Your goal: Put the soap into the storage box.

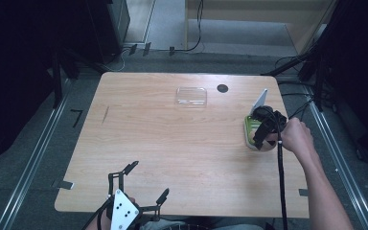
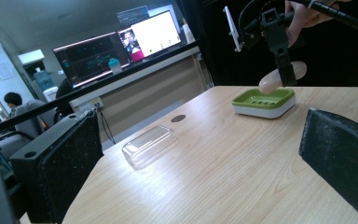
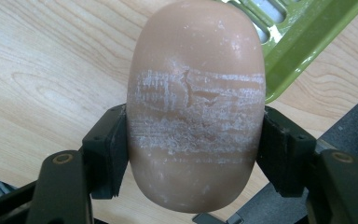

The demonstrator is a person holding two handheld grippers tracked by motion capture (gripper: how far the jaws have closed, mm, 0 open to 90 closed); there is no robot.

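A tan oval bar of soap [image 3: 196, 102], scuffed white across its middle, sits clamped between the two black jaws of my right gripper [image 3: 193, 144]. Seen from the left gripper view, the soap [image 2: 279, 77] hangs tilted just above a green and white soap dish [image 2: 263, 101], held by the right gripper [image 2: 283, 70] in a person's hand. The dish [image 1: 250, 128] stands near the table's right edge. My left gripper [image 1: 148, 180] rests at the front edge, open, its jaws wide apart with nothing between them.
A clear plastic lid [image 1: 190, 96] lies at the back middle of the wooden table [image 1: 172, 143], with a round black hole [image 1: 222, 88] to its right. A cable [image 1: 281, 182] trails from the right gripper toward the front edge. Monitors [image 2: 121, 46] stand beyond the table.
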